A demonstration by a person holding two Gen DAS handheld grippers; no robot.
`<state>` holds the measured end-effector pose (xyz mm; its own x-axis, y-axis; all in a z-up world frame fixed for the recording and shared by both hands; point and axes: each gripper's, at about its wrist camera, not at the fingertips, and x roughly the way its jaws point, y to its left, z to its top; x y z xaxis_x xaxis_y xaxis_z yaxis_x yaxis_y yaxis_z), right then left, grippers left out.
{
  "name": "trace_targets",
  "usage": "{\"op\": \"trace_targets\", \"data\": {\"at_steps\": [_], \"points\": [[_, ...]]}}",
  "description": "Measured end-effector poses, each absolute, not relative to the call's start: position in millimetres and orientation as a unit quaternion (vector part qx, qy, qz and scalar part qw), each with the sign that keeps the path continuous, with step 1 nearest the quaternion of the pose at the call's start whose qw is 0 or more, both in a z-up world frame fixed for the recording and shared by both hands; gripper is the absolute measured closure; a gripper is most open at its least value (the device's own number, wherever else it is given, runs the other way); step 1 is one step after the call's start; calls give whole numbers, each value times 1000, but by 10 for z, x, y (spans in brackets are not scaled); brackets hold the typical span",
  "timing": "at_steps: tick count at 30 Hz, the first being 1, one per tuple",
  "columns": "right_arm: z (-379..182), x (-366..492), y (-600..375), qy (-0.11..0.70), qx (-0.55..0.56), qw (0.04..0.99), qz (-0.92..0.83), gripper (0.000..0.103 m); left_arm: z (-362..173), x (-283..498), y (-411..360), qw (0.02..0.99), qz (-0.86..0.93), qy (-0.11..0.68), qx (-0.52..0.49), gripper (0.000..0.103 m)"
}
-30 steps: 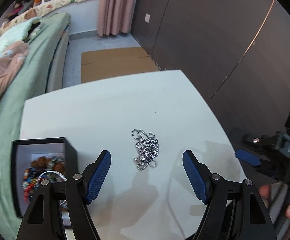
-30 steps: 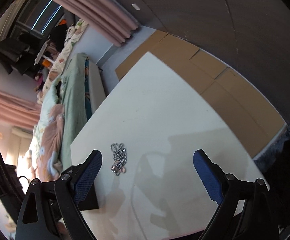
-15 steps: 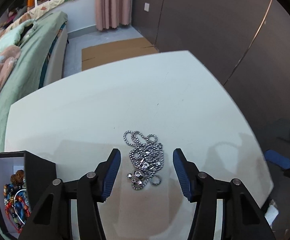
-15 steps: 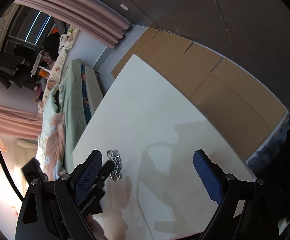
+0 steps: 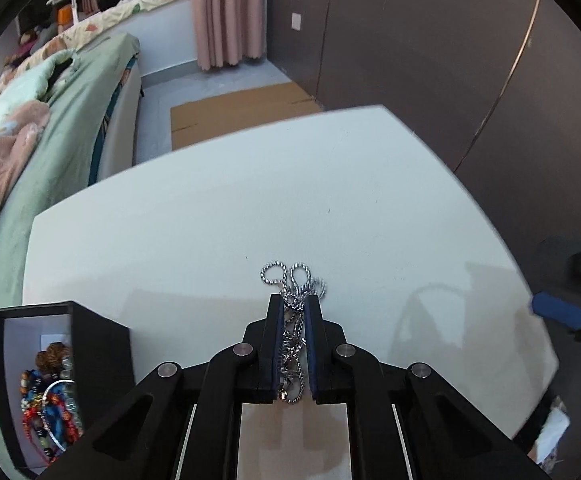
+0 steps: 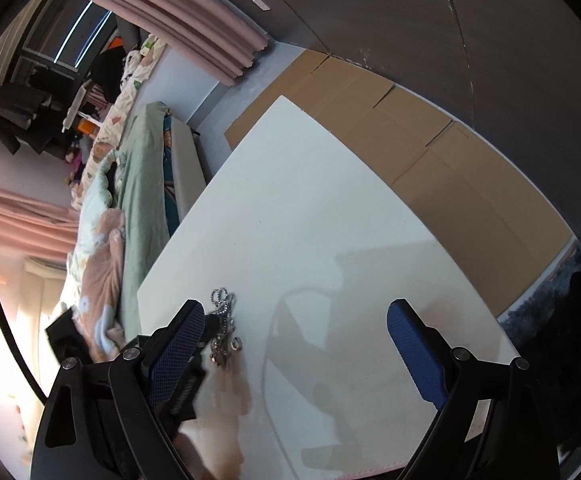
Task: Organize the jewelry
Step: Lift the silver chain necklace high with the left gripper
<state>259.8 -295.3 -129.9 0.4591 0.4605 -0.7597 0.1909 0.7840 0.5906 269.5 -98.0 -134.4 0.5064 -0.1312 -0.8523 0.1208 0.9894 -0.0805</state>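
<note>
A silver chain necklace (image 5: 292, 312) lies bunched on the white table (image 5: 210, 216). My left gripper (image 5: 293, 304) is shut on it, the chain pinched between the blue pads, with two loops sticking out past the tips. The right wrist view shows the same chain (image 6: 223, 320) beside the left gripper's tip. My right gripper (image 6: 295, 322) is open and empty above the table's near right part. A black jewelry box (image 5: 46, 384) with several beaded bracelets stands at the table's near left corner.
A bed with green and pink covers (image 5: 30, 128) runs along the table's left side. Flat cardboard (image 5: 242, 108) lies on the floor beyond the far edge. A dark wall (image 5: 430, 60) stands to the right. The right gripper's blue pad (image 5: 560, 312) shows at the right edge.
My left gripper moved forward and down over the chain and closed on it. The right gripper stayed open and shifted only slightly.
</note>
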Motion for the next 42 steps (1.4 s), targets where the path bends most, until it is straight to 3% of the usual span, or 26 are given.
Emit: {"op": "trace_targets", "data": {"at_steps": [20,25,30,37,42], "points": [[-1257,2665,-2537,524,250,805,125,12,-241,2351,-444,913,-82,397,-54,93],[-1281,2695,-2262,540,205,802,152,40,19,2231,-334,922,-84,372,-62,93],[-1328,2741,-2008,556,158,800,160,60,316,2133,-235,932,-87,346,-66,93],[-1438,2790,-1773,573,94,802,141,69,513,2037,-107,937,-88,329,-71,93],[-1504,2793,-1662,580,61,802,126,69,602,1980,-35,939,-86,324,-74,93]]}}
